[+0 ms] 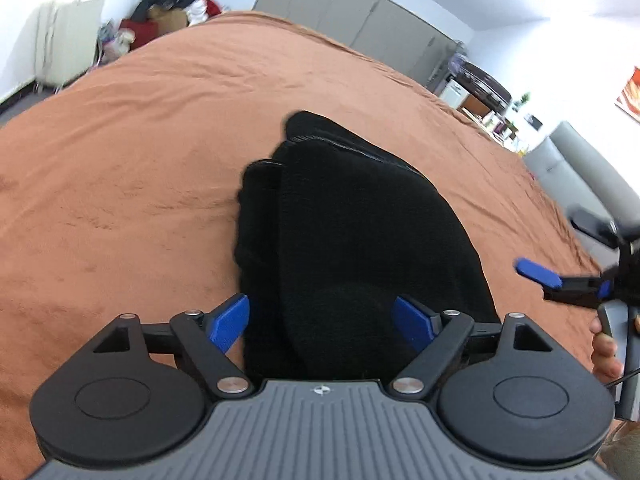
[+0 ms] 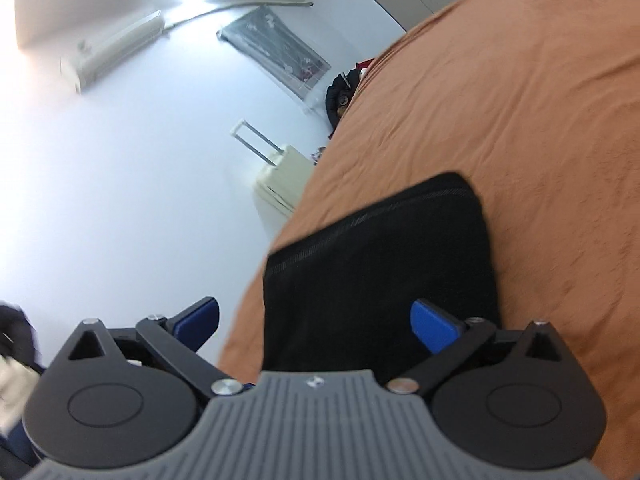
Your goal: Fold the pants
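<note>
A: On the bed (image 1: pixel 140 128), under a rust-brown cover: one pair of black pants (image 1: pixel 352 220), lying as a compact, layered bundle near the middle, a stitched hem or band showing along its far edge in the right wrist view.

B: Left gripper (image 1: pixel 322 322)?

A: Jaws spread wide, blue pads either side of the bundle's near end. Nothing pinched; whether the pads brush the cloth cannot be told.

B: Right gripper (image 2: pixel 316 326)?

A: Also spread wide and empty. Seen from the left, it hangs off to the side above the cover, just beside the pants, held in a hand (image 1: pixel 606 354). Its own camera is tilted hard, with the pants ahead of its fingers.

B: Other items?

A: Pale suitcase (image 2: pixel 280 178) by the wall, grey wardrobe doors (image 1: pixel 360 20), a heap of dark clothes (image 1: pixel 168 4) past the far corner. None involved.

B: Step in hand?

A: Judged: a fold sits complete and both grippers are let go of it. The bundle looks nearly done.

B: Next move?

A: If another fold is wanted, both must pinch the near edge and carry it evenly over the far one; otherwise, a light press to flatten the uneven left layers.
</note>
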`<state>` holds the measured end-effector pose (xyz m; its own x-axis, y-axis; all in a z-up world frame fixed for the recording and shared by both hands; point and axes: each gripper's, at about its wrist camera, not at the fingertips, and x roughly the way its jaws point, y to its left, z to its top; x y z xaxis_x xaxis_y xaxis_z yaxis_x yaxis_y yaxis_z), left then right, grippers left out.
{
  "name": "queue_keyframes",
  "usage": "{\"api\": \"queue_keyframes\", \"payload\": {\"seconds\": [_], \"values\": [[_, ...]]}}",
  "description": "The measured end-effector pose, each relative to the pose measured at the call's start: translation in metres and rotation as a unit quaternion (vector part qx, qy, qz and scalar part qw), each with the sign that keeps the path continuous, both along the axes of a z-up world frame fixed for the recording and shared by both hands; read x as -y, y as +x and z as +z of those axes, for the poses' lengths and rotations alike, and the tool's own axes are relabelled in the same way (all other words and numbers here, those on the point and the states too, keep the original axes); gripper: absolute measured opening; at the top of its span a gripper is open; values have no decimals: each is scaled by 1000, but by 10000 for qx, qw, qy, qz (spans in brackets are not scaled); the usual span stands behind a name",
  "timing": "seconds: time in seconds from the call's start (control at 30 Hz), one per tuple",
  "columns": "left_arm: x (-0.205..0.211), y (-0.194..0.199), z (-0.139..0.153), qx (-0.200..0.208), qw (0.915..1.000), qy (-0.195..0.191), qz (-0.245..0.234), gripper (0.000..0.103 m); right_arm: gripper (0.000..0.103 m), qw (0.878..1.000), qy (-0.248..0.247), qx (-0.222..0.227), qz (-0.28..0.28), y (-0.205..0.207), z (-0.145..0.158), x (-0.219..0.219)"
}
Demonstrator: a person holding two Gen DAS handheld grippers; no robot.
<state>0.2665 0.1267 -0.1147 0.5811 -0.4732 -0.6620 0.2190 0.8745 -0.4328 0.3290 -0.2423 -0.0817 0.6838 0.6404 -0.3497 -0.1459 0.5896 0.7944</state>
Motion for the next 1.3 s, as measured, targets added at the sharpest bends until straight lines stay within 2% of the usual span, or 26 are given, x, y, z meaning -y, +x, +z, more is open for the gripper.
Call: {"api": "queue_keyframes", "payload": {"seconds": [0.17, 0.27, 0.33, 0.47, 0.6, 0.73, 0.87, 1.03, 1.2, 1.3], "values": [[-19, 32, -16, -465, 9975, -507, 162, 97, 98, 9988, 143, -452, -84, 8, -22, 55], [-22, 46, -28, -716, 9935, -877, 144, 97, 98, 9967, 274, -770, -13, 12, -46, 66], [-21, 55, -36, -837, 9915, -984, 135, 96, 98, 9952, 428, -877, 76, 13, -61, 69], [-14, 67, -50, -936, 9921, -820, 125, 98, 98, 9910, 812, -1005, 356, 21, -83, 64], [-16, 70, -50, -888, 9932, -755, 41, 100, 98, 9871, 972, -1089, 659, 40, -97, 49], [-21, 70, -43, -806, 9953, -536, -73, 100, 98, 9860, 696, -1136, 999, 58, -102, 34], [-29, 72, -45, -953, 9928, -727, -82, 100, 98, 9839, 550, -1018, 1363, 72, -102, 14], [-41, 83, -67, -1315, 9812, -1405, -114, 100, 98, 9815, 593, -989, 1531, 81, -102, -2], [-36, 101, -95, -1785, 9578, -2221, -374, 103, 98, 9788, 784, -1018, 1596, 86, -110, -3], [-22, 111, -102, -1717, 9569, -2288, -498, 103, 98, 9766, 873, -1038, 1670, 90, -113, -5]]}}
